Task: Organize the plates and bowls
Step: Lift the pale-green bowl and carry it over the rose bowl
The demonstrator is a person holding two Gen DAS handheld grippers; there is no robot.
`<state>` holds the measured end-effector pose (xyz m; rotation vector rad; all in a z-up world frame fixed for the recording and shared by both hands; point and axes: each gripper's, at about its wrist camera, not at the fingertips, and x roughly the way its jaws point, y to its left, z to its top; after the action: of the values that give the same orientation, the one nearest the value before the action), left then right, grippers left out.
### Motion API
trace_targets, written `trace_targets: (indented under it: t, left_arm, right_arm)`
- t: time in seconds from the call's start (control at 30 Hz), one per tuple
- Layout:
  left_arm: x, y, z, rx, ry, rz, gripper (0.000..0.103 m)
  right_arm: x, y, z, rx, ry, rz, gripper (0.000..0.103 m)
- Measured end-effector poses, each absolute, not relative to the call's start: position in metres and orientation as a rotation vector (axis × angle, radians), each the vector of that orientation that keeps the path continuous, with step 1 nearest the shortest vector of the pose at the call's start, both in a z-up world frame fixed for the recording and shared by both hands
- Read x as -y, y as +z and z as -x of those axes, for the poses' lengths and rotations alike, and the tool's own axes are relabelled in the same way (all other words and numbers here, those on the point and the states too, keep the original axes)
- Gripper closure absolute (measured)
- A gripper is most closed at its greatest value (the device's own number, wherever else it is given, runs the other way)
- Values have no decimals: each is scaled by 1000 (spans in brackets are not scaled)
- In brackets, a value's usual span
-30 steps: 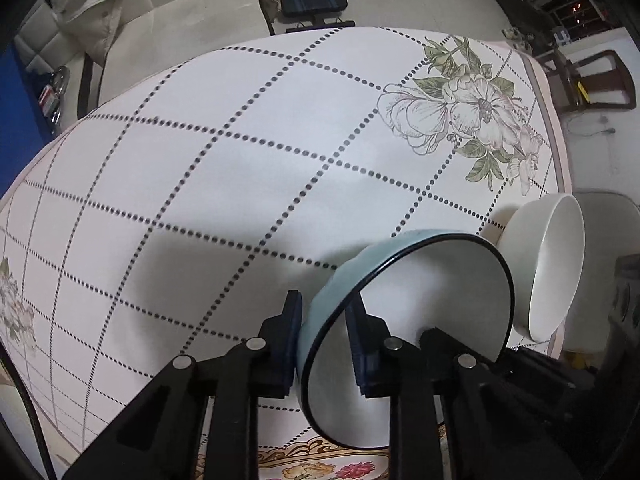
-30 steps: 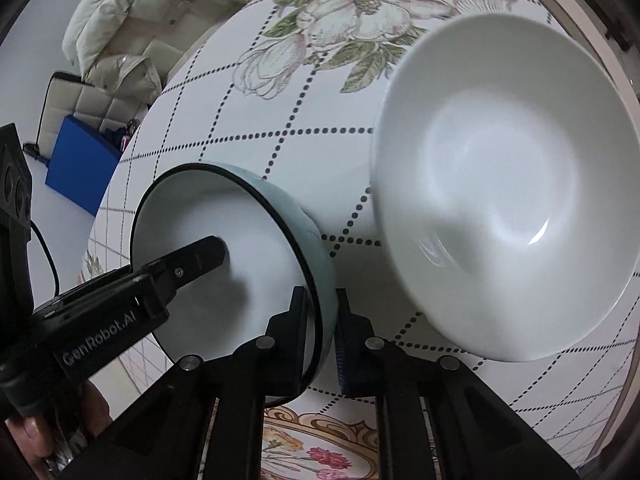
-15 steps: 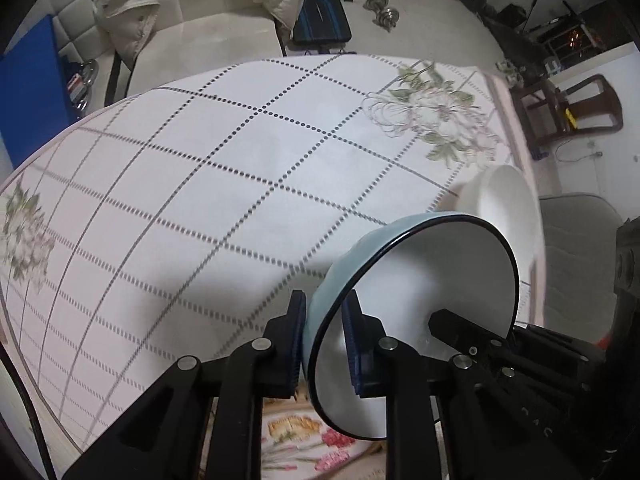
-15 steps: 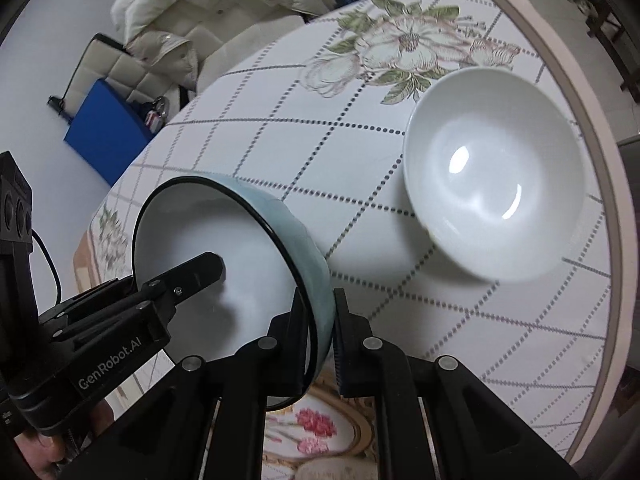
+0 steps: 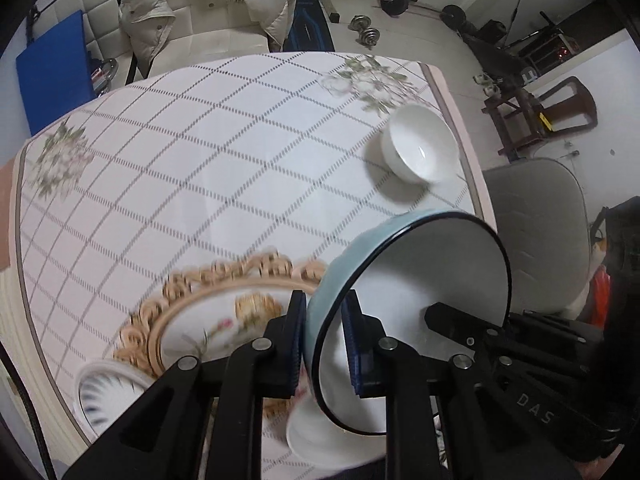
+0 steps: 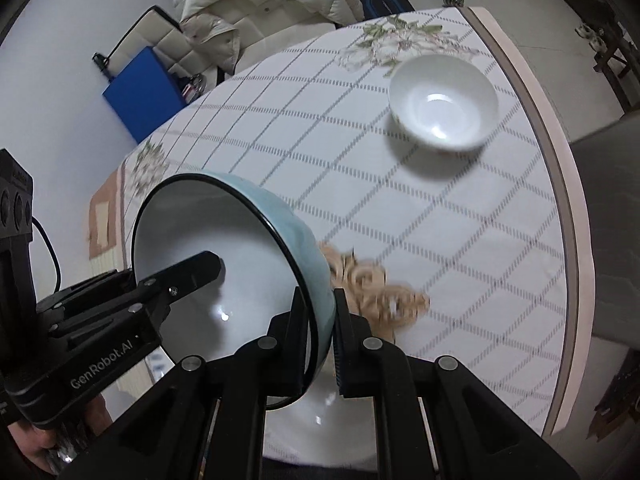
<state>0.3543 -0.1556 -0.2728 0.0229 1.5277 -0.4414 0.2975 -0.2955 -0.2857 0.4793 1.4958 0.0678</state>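
Note:
Both grippers hold one light blue bowl (image 5: 416, 280) with a black rim, lifted above the table and tilted. My left gripper (image 5: 324, 336) is shut on its rim on one side. My right gripper (image 6: 322, 336) is shut on the opposite rim; the bowl also shows in the right wrist view (image 6: 224, 256). A white bowl (image 5: 420, 144) stands upright near the table's far right edge, also in the right wrist view (image 6: 444, 102). A gold-rimmed floral plate (image 5: 224, 312) lies below the blue bowl. Another white dish (image 6: 320, 428) lies under the grippers.
The table has a checked cloth (image 5: 200, 168) with flower prints. A small blue-patterned dish (image 5: 108, 396) sits at the near left edge. A grey chair (image 5: 536, 216) stands right of the table. A sofa with jackets (image 5: 208, 4) and gym weights lie beyond.
Both grippers have lifted the blue bowl higher and pulled it back toward the near edge. The white bowl now looks smaller and farther. The gold-rimmed plate has come into view.

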Motion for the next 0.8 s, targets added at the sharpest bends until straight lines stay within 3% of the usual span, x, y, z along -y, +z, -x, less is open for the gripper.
trace_targets:
  t: [0.37, 0.8]
  left_arm:
    - [133, -297, -272, -1621, -418, 19, 87]
    - [127, -359, -237, -1718, -404, 12, 87]
  right_arm:
    - [265, -313, -199, -1599, 108, -444, 91]
    - [261, -364, -174, -1670, 71, -436, 92]
